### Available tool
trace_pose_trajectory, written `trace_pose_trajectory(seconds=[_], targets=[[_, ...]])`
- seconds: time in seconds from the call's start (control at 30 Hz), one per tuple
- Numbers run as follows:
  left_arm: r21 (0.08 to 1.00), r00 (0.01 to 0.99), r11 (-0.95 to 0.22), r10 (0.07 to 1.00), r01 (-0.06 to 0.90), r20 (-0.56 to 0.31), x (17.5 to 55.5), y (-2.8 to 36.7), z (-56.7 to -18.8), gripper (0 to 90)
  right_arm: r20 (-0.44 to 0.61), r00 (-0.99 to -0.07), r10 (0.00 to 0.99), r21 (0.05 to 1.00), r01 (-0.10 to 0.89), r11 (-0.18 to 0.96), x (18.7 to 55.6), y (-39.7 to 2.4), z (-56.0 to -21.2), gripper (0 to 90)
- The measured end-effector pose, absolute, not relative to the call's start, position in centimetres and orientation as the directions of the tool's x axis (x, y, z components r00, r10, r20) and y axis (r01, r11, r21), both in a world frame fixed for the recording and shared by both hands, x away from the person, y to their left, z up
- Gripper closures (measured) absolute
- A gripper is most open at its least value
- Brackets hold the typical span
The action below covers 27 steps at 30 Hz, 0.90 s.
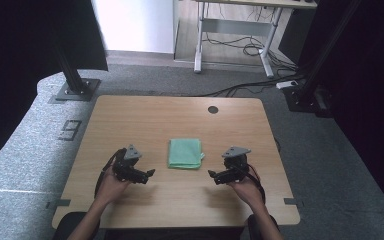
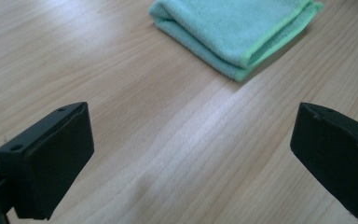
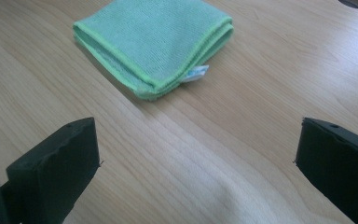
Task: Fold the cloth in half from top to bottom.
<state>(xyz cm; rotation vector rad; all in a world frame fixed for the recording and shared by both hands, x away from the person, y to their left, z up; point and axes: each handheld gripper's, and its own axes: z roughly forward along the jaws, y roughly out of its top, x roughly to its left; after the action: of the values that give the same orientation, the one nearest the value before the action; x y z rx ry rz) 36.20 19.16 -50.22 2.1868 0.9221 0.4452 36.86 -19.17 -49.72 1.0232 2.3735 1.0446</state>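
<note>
A folded green cloth [image 1: 185, 153] lies flat in the middle of the wooden table [image 1: 130, 120]. My left gripper [image 1: 149, 175] hovers to the cloth's left, open, with bare wood between its jaws. In the left gripper view the cloth [image 2: 235, 28] sits ahead and to the upper right. My right gripper [image 1: 213, 175] is at the cloth's right, also open and holding nothing. The right gripper view shows the cloth [image 3: 154, 39] ahead with a small white tag [image 3: 196, 73] at its near corner.
A round cable hole [image 1: 213, 109] sits near the table's far edge. Black frame posts [image 1: 72, 75] stand on the grey floor behind the table's left and right corners. A white desk frame [image 1: 235, 30] with cables stands farther back.
</note>
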Motion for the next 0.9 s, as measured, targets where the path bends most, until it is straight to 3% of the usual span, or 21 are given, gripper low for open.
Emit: trace_pose_trajectory(seconds=[0.9], targets=[[0.675,0.670,-0.497,0.743,0.545,0.006,35.0,20.3,-54.3,0.0,-0.002,-0.649,0.761,0.708,0.536,0.459,35.4,-20.9,-54.2,0.0]])
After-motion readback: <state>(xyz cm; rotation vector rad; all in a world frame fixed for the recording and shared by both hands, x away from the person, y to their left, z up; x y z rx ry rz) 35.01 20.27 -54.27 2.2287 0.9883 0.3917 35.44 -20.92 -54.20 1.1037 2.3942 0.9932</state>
